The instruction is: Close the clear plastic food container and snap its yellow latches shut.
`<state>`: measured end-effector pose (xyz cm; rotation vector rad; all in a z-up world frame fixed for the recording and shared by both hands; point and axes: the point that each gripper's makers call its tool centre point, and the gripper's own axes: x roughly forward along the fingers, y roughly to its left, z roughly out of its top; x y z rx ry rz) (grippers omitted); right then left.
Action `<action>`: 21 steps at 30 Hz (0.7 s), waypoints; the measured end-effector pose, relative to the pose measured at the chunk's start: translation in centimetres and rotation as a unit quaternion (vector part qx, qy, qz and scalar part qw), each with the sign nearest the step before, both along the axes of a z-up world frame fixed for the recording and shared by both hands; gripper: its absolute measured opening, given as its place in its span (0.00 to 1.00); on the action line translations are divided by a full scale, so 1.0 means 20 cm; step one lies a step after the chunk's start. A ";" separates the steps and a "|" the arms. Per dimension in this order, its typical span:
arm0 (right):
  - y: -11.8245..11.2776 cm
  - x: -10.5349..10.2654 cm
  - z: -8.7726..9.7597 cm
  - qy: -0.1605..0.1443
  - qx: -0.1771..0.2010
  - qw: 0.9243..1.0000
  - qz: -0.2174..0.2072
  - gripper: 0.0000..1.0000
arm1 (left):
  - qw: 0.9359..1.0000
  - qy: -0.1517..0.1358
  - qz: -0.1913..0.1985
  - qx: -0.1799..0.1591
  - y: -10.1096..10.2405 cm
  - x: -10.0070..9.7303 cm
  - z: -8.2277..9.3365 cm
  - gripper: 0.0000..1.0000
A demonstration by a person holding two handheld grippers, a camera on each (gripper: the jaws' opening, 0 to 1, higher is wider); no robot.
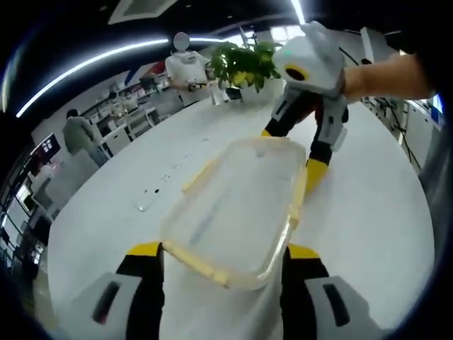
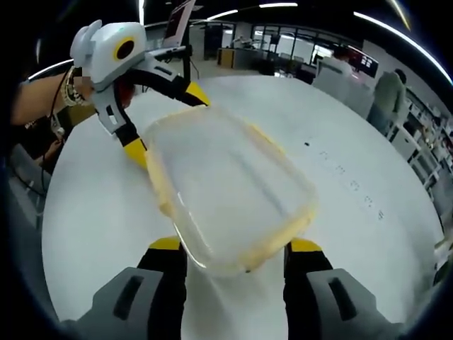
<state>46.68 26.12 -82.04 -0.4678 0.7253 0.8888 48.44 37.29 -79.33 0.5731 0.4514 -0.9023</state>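
Smooth and white, a large round table (image 1: 375,212) fills the foreground of an open office with strip lights overhead. In the left gripper view, people (image 1: 79,134) stand among shelves at the far left, a small pale flat object (image 1: 146,201) lies on the tabletop left of centre, and a leafy green plant (image 1: 244,64) stands at the table's far edge.

At the middle sits the clear plastic food container (image 1: 233,209), a shallow rounded rectangle of cloudy, translucent plastic with yellow latches (image 1: 299,198) running along its edges. Whether anything lies inside cannot be told through the hazy lid.

The left gripper (image 1: 221,256) has its black, yellow-tipped jaws spread wide, one on each side of the container's near end. To the right, the right gripper (image 1: 291,152), white-bodied, reaches in from the far end, its jaws also spread wide across that end.

In the right gripper view, the container (image 2: 226,188) lies between the right gripper (image 2: 235,251) below and the left gripper (image 2: 166,127) at upper left.
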 end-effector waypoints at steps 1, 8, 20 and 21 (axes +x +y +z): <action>0.00 0.00 0.00 -0.002 0.000 1.000 0.002 0.51 | 1.000 -0.001 0.000 -0.001 0.00 0.00 0.00 0.63; -0.03 0.01 0.03 -0.006 0.018 1.000 -0.012 0.50 | 1.000 0.004 0.022 -0.014 0.02 -0.01 0.02 0.61; -0.09 -0.09 0.13 -0.014 0.062 0.997 -0.053 0.58 | 0.989 -0.042 0.105 -0.099 0.18 -0.03 0.22 0.83; -0.09 -0.11 0.15 -0.015 0.064 0.996 -0.055 0.59 | 0.988 -0.040 0.106 -0.103 0.19 -0.05 0.24 0.84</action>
